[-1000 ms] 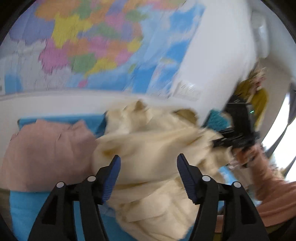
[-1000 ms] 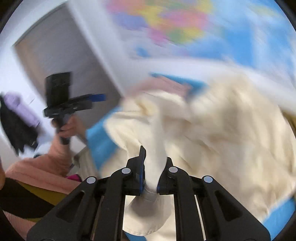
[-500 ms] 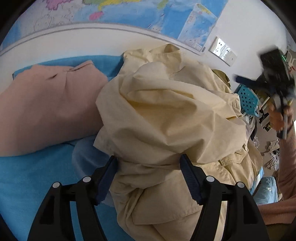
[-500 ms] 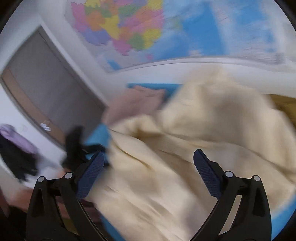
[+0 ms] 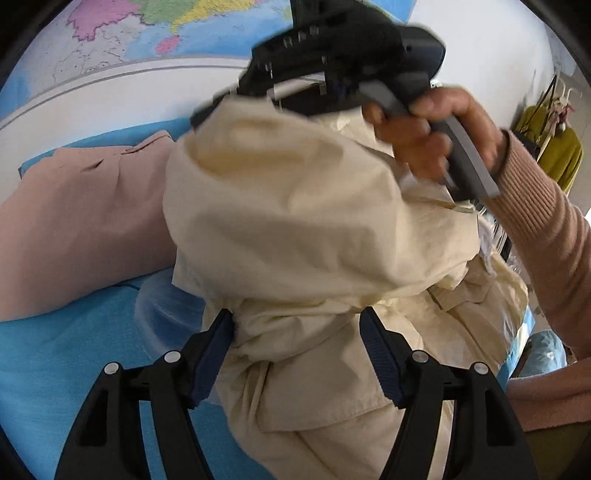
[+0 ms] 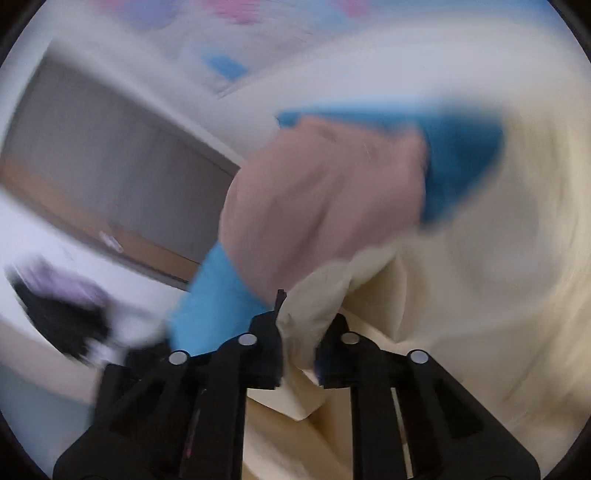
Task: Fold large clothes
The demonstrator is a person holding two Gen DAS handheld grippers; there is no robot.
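A large cream garment (image 5: 295,236) lies crumpled in a high heap on the blue cover (image 5: 66,362). My left gripper (image 5: 297,354) is open, its two fingers on either side of a bunched fold low on the heap. My right gripper (image 6: 299,347) is shut on an edge of the cream garment (image 6: 461,280); the right wrist view is blurred. In the left wrist view the right gripper's black body (image 5: 343,55) and the hand holding it reach over the top of the heap.
A folded pink garment (image 5: 85,225) lies on the blue cover to the left of the heap, also in the right wrist view (image 6: 325,199). A wall map (image 5: 155,29) hangs behind. A yellow garment (image 5: 561,155) hangs at the far right.
My right gripper, open half a second ago, has swung across over the heap and shut on the cream garment's edge. My left gripper stays open around the low fold.
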